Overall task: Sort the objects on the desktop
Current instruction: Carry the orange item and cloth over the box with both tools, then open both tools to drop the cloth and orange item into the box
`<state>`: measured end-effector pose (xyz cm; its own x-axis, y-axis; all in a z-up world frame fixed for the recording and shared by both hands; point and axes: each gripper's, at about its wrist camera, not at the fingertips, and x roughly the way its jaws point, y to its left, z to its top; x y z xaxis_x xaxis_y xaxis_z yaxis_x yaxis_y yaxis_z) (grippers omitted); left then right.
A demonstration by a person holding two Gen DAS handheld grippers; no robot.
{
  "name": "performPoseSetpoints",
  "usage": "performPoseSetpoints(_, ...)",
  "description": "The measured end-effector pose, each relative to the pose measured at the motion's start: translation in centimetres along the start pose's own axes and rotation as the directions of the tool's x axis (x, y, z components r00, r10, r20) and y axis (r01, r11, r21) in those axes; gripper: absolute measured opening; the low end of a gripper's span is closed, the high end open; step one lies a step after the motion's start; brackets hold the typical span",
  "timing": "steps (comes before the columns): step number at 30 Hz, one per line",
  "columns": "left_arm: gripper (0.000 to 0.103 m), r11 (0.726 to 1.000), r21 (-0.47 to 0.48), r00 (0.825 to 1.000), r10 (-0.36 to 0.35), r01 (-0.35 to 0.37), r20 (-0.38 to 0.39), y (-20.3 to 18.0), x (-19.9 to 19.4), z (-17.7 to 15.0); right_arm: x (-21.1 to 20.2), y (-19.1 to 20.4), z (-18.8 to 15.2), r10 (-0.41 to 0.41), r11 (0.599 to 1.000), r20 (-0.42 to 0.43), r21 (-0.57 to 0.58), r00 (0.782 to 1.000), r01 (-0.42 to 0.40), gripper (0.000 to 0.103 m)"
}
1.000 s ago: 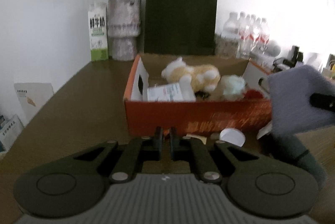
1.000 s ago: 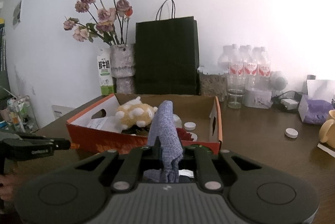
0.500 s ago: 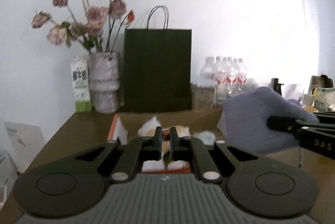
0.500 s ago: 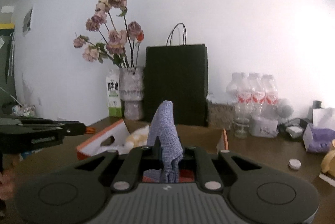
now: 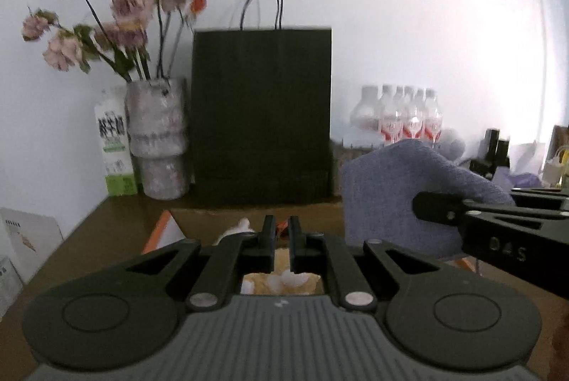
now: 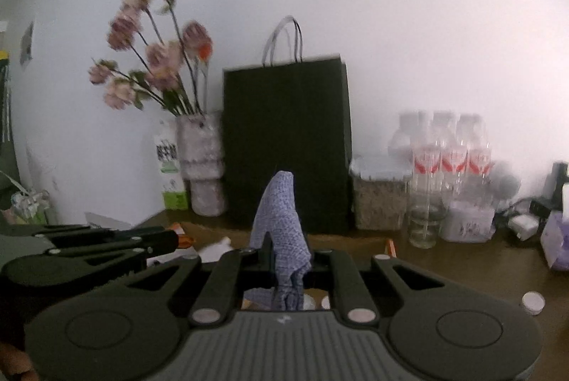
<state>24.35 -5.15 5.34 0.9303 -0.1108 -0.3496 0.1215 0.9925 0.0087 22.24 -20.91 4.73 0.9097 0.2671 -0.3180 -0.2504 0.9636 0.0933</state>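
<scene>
My right gripper (image 6: pixel 284 256) is shut on a blue-grey cloth (image 6: pixel 281 217), which stands up between the fingers and hangs below them. The cloth (image 5: pixel 402 196) also shows in the left wrist view, held at the right by the right gripper (image 5: pixel 423 203). My left gripper (image 5: pixel 280 231) is shut with nothing between the fingers. It is raised over the orange cardboard box (image 5: pixel 163 231), where a yellow and white plush toy (image 5: pixel 277 281) lies. In the right wrist view the left gripper (image 6: pixel 170 238) sits at the left.
A black paper bag (image 5: pixel 261 114), a vase of pink flowers (image 5: pixel 156 139) and a milk carton (image 5: pixel 113 146) stand at the back. Water bottles (image 6: pixel 441 149), a glass (image 6: pixel 423 224), a lidded jar (image 6: pixel 380 196) and a white cap (image 6: pixel 533 302) are at the right.
Both grippers have risen and tilted up, so the box has sunk low in both views. The cloth stays held in the right gripper.
</scene>
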Motion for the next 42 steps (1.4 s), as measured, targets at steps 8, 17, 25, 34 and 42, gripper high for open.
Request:
performPoseSetpoints(8, 0.005, 0.998, 0.061, 0.995, -0.009, 0.015, -0.1, -0.5, 3.5, -3.5, 4.6, -1.9, -3.3, -0.011, 1.0, -0.143, 0.028, 0.99, 0.015, 0.01)
performPoseSetpoints(17, 0.006, 0.995, 0.1, 0.995, 0.017, -0.007, -0.094, -0.8, 3.5, -4.1, 4.9, -0.8, -4.4, -0.023, 1.0, -0.173, -0.021, 0.985, 0.019, 0.02)
performPoseSetpoints(25, 0.047, 0.986, 0.121, 0.993, 0.116, -0.113, -0.02, -0.8, 1.8, -4.0, 3.7, -0.4, -3.9, -0.027, 0.999, -0.146, -0.042, 0.989, 0.021, 0.067)
performPoseSetpoints(34, 0.103, 0.971, 0.03, 0.97, 0.237, -0.239, 0.043, 1.7, -0.7, -3.8, 2.1, 0.1, -3.3, -0.062, 0.997, -0.105, -0.055, 0.993, 0.057, 0.103)
performPoseSetpoints(42, 0.103, 0.973, 0.014, 0.972, 0.231, -0.231, 0.045, 1.8, -1.7, -3.9, 0.3, 1.5, -3.4, -0.063, 0.994, -0.08, -0.096, 0.995, 0.055, 0.103)
